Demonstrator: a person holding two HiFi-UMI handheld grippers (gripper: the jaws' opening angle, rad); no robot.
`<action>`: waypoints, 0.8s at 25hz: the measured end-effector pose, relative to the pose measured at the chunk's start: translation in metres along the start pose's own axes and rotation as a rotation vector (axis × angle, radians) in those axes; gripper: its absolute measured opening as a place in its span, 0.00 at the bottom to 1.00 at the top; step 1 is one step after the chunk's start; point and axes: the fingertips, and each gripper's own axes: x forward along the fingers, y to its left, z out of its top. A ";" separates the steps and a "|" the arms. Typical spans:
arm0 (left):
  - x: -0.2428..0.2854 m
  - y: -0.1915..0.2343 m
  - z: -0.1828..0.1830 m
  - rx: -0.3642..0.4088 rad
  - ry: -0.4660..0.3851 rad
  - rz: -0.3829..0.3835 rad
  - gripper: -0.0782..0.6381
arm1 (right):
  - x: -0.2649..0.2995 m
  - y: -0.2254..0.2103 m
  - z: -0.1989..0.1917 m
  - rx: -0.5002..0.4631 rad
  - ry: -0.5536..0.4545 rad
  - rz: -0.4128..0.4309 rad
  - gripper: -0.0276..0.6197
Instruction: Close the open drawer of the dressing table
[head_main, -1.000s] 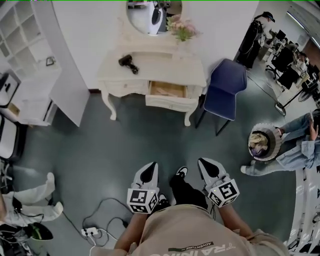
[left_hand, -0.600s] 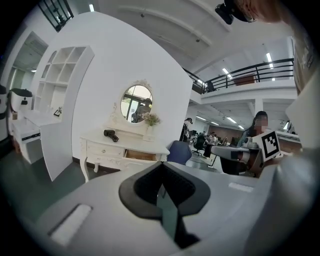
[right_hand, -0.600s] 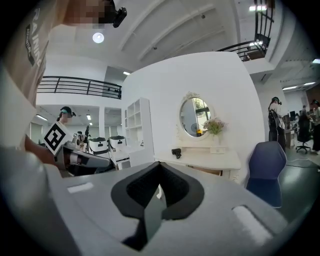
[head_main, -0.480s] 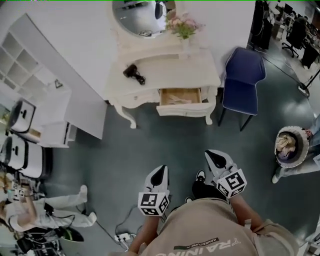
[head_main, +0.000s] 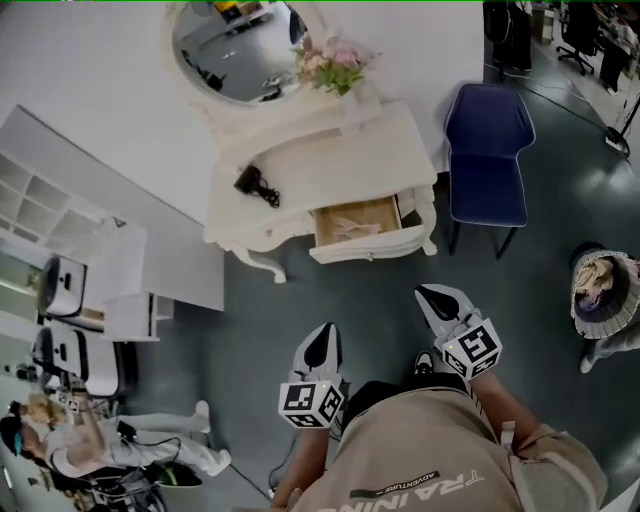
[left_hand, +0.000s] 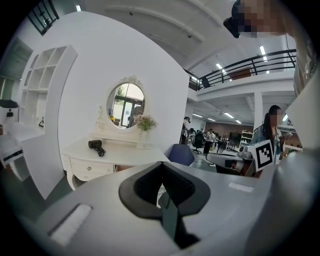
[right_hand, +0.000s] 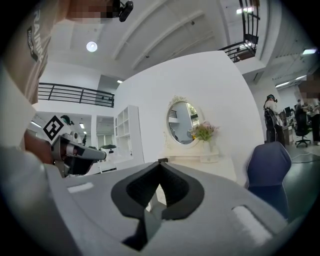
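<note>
Head view: nearest, the left gripper (head_main: 322, 338) and the right gripper (head_main: 433, 298) sit low before the person, each with jaws pressed together on nothing. Well beyond them stands the dressing table (head_main: 340, 150), its drawer (head_main: 358, 222) pulled out, perhaps holding something pale. A hair dryer (head_main: 256, 183) lies on top, and a blue chair (head_main: 487, 150) stands just beside.

The drawer (head_main: 357, 222) stands open in the surface's (head_main: 330, 165) front. Well apart from that surface hover the left claw (head_main: 322, 338) and the right claw (head_main: 432, 296).
</note>
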 end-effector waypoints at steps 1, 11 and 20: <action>0.005 0.001 -0.002 -0.002 0.013 -0.001 0.13 | 0.001 -0.006 -0.002 0.009 0.003 -0.006 0.05; 0.059 0.033 -0.002 0.009 0.049 -0.011 0.13 | 0.039 -0.032 -0.018 0.009 0.068 -0.022 0.05; 0.126 0.086 0.043 0.018 -0.011 -0.110 0.13 | 0.119 -0.037 0.016 -0.044 0.088 -0.063 0.05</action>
